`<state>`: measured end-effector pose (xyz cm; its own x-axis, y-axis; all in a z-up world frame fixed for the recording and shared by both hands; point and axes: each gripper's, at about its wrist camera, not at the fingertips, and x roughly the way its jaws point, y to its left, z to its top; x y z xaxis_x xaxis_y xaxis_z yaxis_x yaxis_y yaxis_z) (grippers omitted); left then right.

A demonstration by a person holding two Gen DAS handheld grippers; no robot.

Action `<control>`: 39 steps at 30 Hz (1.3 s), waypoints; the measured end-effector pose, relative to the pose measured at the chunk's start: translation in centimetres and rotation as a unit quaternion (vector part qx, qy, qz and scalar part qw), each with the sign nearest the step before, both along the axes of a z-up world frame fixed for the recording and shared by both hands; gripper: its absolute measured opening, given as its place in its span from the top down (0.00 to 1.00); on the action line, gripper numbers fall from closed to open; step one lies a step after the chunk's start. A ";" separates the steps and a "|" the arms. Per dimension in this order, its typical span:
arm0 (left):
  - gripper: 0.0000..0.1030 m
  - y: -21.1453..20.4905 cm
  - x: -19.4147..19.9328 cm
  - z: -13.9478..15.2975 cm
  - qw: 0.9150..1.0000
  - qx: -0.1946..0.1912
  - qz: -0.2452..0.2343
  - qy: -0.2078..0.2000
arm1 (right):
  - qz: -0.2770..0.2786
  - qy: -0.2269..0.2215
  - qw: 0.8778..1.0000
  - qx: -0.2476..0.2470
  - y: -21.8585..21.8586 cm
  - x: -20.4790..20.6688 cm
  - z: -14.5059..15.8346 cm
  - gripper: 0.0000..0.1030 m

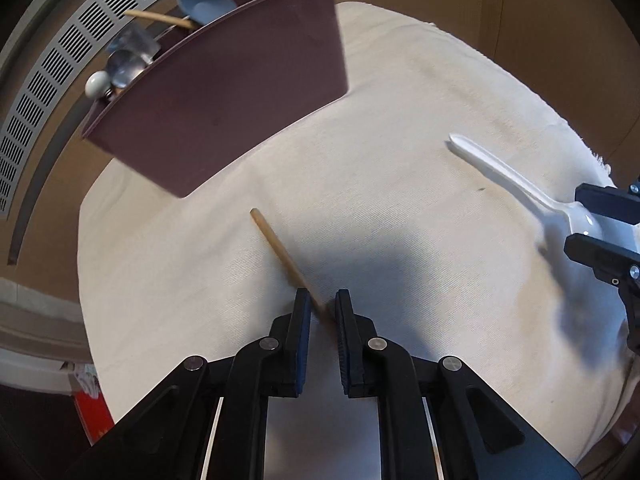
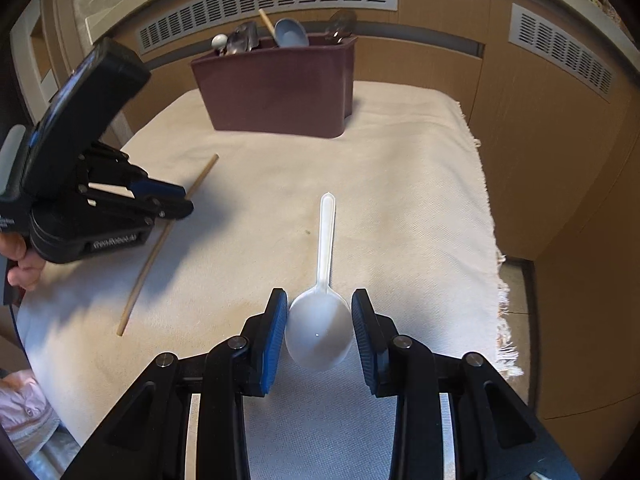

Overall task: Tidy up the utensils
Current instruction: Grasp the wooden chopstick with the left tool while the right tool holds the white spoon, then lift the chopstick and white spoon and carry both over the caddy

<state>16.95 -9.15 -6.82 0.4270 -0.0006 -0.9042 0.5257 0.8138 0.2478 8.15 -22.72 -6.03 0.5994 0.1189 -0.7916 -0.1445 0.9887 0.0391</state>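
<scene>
A wooden stick point(image 1: 280, 252) lies on the white cloth point(image 1: 400, 120). My left gripper point(image 1: 322, 304) is open, its fingers on either side of the stick's near part; it also shows in the right wrist view point(image 2: 180, 208) over the stick point(image 2: 168, 236). A white plastic spoon point(image 2: 320, 320) lies on the cloth with its bowl between the open fingers of my right gripper point(image 2: 319, 312). The left wrist view shows the spoon point(image 1: 520, 184) and the right gripper point(image 1: 588, 224) around its bowl. A maroon utensil holder point(image 2: 280, 84) stands at the far side of the cloth.
The holder point(image 1: 224, 92) contains a blue spoon point(image 1: 204, 4), a wooden stick, metal and clear utensils. A slatted vent point(image 2: 280, 0) and brown panels run behind. The cloth's fringed edge point(image 2: 504, 300) is on the right.
</scene>
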 end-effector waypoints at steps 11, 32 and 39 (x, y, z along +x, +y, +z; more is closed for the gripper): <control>0.88 4.5 0.7 0.0 0.999 -0.012 0.036 0.037 | 0.021 0.048 0.999 -0.006 1.4 4.3 -0.6 0.69; 0.94 5.5 2.5 2.4 0.986 -0.145 0.080 0.002 | 0.004 0.061 0.998 0.003 1.6 9.9 0.1 0.62; 0.94 8.9 0.0 6.0 0.963 -0.234 0.108 -0.079 | 0.014 0.068 0.997 -0.035 4.2 12.4 -0.7 0.90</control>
<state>16.91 -0.30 -0.79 0.5944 -0.2886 -0.7506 0.3184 0.9416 -0.1099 20.55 -18.51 -6.69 0.4827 0.0756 -0.8725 -0.1696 0.9855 -0.0084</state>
